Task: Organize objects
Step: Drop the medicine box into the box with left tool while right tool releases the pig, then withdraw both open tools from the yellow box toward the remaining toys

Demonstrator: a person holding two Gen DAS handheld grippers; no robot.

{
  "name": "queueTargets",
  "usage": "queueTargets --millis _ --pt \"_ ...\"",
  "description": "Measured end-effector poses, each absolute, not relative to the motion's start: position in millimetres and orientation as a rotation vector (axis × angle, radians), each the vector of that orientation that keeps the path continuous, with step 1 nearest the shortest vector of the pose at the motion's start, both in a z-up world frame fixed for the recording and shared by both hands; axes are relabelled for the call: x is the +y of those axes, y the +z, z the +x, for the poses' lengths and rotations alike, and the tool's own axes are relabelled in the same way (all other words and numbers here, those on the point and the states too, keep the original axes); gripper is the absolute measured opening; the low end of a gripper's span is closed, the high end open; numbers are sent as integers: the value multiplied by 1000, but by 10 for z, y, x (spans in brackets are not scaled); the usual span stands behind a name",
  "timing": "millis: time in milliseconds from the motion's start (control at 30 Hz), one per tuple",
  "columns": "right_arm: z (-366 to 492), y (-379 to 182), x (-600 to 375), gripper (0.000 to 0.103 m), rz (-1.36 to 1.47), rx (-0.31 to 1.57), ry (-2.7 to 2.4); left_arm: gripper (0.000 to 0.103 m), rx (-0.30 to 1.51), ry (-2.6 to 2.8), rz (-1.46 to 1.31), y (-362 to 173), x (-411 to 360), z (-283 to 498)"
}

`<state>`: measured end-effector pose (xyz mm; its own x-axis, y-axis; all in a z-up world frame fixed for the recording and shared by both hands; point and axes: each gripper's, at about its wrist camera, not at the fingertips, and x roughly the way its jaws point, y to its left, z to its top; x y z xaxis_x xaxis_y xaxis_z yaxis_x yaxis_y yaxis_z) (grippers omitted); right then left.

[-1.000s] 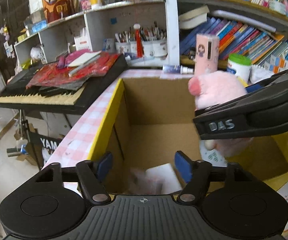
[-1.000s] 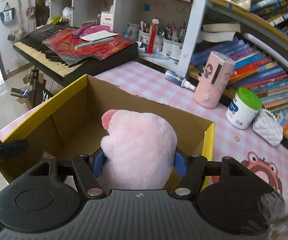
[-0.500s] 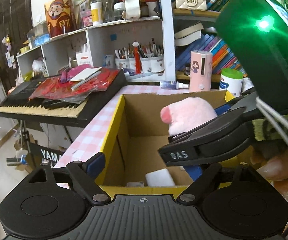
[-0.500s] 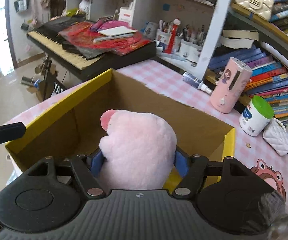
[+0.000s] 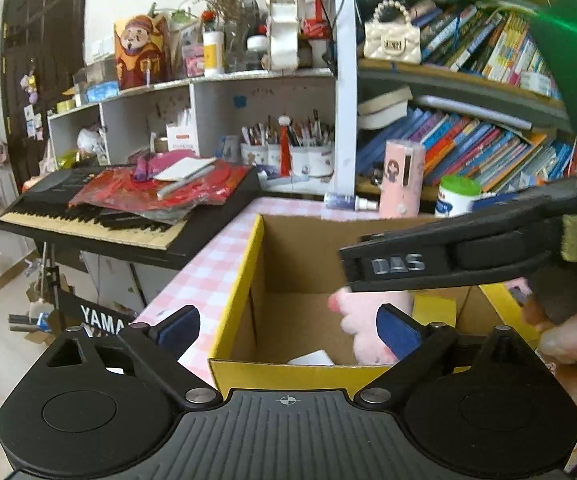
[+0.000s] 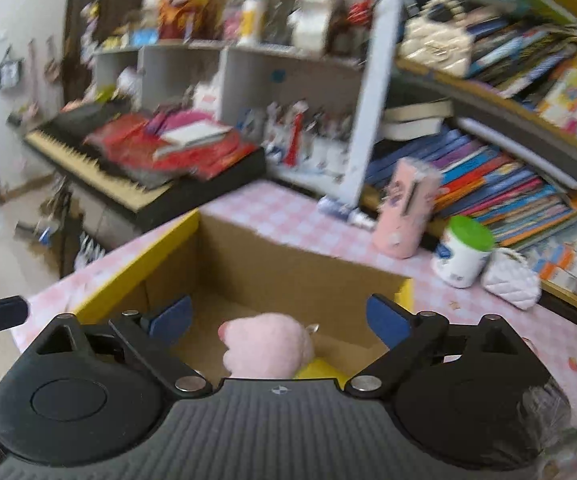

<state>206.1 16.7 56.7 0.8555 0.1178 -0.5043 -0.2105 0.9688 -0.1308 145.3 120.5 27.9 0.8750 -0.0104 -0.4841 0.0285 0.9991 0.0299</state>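
A cardboard box [image 5: 244, 280] with a yellow rim stands on the pink checked table. A pink plush toy [image 5: 354, 316] lies inside it beside a white item [image 5: 312, 358]. My left gripper [image 5: 286, 320] hangs over the box's near edge, its jaws opening with nothing between them. The right gripper's black finger [image 5: 428, 264] crosses the left wrist view above the toy. In the right wrist view the right gripper [image 6: 278, 314] hovers over the box [image 6: 136, 264], jaws opening. The plush toy [image 6: 268, 344] rests below them, free of both pads.
A keyboard [image 5: 128, 208] piled with red papers stands left of the table. A pink bottle [image 5: 402, 176], a green-lidded jar [image 5: 458, 196] and a white quilted purse [image 6: 510, 276] sit beyond the box, in front of bookshelves. A person's fingers [image 5: 568, 336] hold the right gripper.
The right gripper's jaws spread and let go of the pink plush toy, which dropped into the box. The left jaws widened. Both grippers drew back and rose.
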Motion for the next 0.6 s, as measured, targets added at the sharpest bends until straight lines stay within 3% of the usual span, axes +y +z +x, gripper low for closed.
queueTargets --millis 600 --pt "1066 569 267 99 -164 412 -10 98 490 113 -1 389 1507 870"
